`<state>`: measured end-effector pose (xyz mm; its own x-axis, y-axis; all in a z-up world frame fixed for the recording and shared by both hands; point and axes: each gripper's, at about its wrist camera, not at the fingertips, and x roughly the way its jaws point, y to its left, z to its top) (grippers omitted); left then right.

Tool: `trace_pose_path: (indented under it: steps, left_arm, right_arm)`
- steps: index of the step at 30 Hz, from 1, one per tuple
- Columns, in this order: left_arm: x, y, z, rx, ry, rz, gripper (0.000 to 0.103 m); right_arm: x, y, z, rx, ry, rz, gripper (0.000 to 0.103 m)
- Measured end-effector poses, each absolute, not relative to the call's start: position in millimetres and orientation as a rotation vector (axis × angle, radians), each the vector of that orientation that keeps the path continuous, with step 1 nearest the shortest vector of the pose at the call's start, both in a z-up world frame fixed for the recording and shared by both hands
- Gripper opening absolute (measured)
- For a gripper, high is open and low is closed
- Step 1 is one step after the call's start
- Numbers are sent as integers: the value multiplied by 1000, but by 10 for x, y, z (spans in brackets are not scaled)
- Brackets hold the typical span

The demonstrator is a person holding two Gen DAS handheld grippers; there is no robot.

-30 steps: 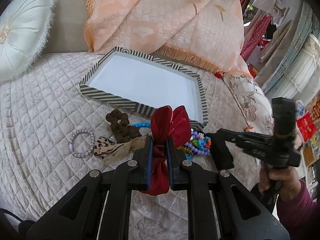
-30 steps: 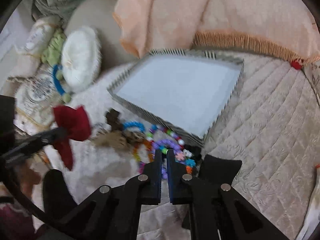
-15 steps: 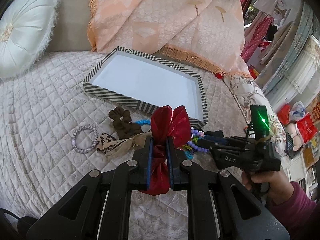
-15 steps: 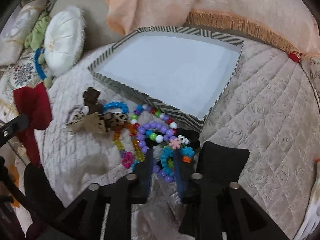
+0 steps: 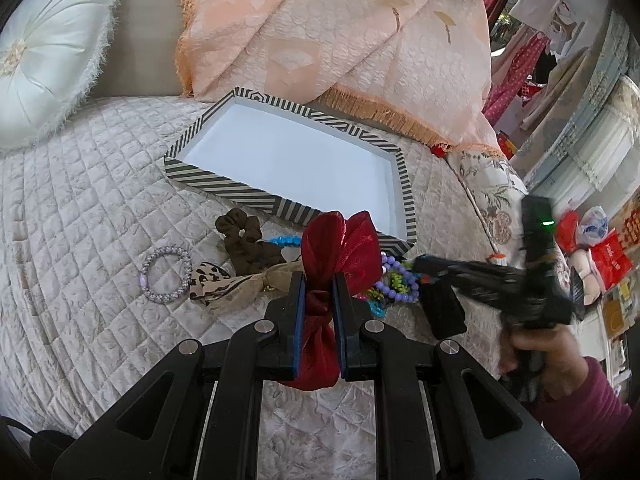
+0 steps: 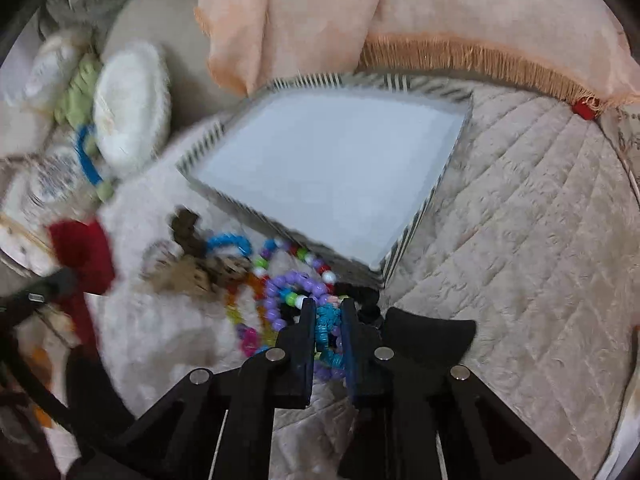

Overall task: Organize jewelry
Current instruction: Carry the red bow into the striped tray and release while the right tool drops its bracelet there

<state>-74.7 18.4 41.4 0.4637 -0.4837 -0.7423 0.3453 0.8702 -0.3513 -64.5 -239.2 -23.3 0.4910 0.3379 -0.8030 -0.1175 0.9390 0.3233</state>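
Inside the striped tray (image 5: 224, 182), seemingly bare white floor.

A red satin bow (image 5: 340, 248) sits between the left gripper (image 5: 318, 280)'s blue-edged black fingers (image 5: 294, 308), a black-and-white striped tray (image 5: 224, 184) with white floor beyond it, a leopard-print bow (image 5: 224, 282), brown scrunchie (image 5: 244, 240) and silver bead bracelet (image 5: 166, 274) to its left, on cream quilting (image 5: 80, 208).

Each black tool (image 5: 317, 280) has blue-padded fingers and silver screws; the sleeve (image 5: 592, 412) is maroon.
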Motion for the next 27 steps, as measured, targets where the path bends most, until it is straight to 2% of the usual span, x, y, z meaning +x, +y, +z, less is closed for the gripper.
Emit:
trace_pose_path:
  steps: [13, 20, 27]
  left_arm:
    - [-626, 157, 649, -171, 929, -514, 11]
    - [-258, 115, 739, -146, 904, -477, 11]
    - [298, 18, 658, -111, 891, -431, 11]
  right_arm:
    - [-854, -2518, 812, 295, 829, 383, 11]
    - [-615, -2506, 868, 281, 821, 353, 11]
    - [-238, -2474, 671, 275, 869, 329, 11]
